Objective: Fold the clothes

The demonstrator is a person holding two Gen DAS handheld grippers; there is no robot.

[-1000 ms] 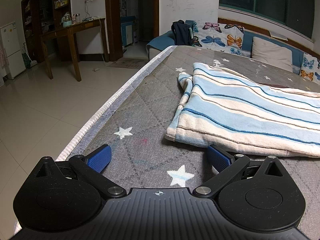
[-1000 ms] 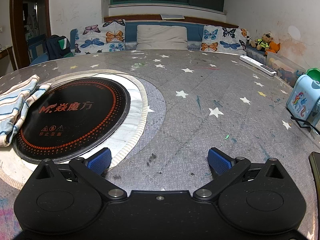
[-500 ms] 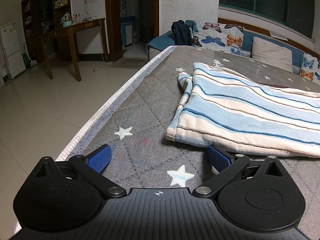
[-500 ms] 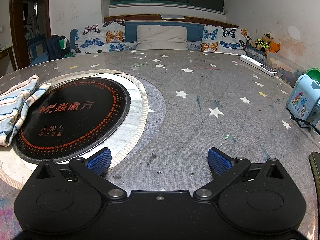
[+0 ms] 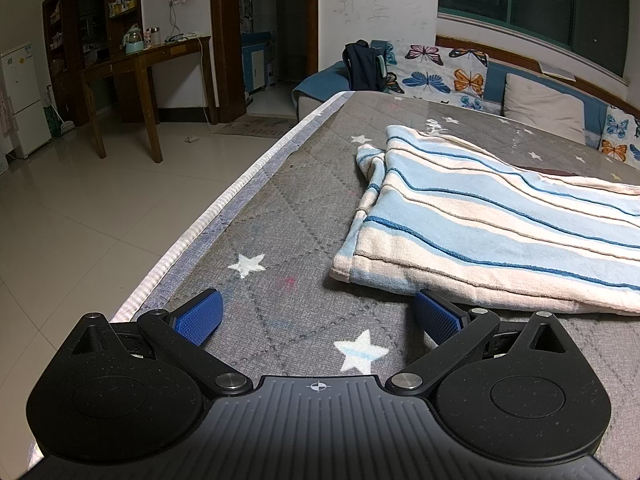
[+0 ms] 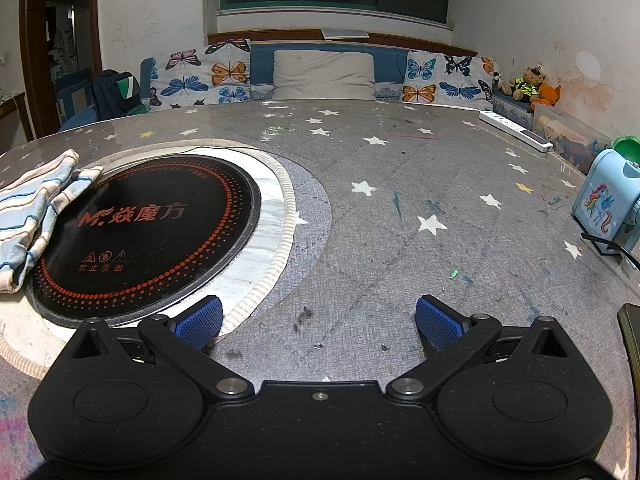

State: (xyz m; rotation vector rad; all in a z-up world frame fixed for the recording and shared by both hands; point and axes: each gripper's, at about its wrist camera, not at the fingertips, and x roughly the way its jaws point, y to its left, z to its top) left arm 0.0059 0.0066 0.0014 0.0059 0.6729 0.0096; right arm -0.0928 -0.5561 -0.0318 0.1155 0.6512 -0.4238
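Observation:
A folded garment with blue, light-blue and cream stripes (image 5: 492, 228) lies on the grey star-patterned table cover (image 5: 288, 216), ahead and to the right in the left wrist view. My left gripper (image 5: 316, 316) is open just short of its near edge, with its right fingertip (image 5: 434, 318) close to the hem. In the right wrist view the same striped garment (image 6: 28, 216) shows at the far left, overlapping the rim of a round black induction cooktop (image 6: 136, 232). My right gripper (image 6: 318, 320) stands open over bare table, holding nothing.
The table's left edge (image 5: 224, 200) drops to a tiled floor. A light-blue unicorn box (image 6: 604, 200) with a black cable, a white remote-like bar (image 6: 516, 130) and a dark object (image 6: 632, 332) lie at the right. A butterfly-cushion sofa (image 6: 320, 68) runs behind.

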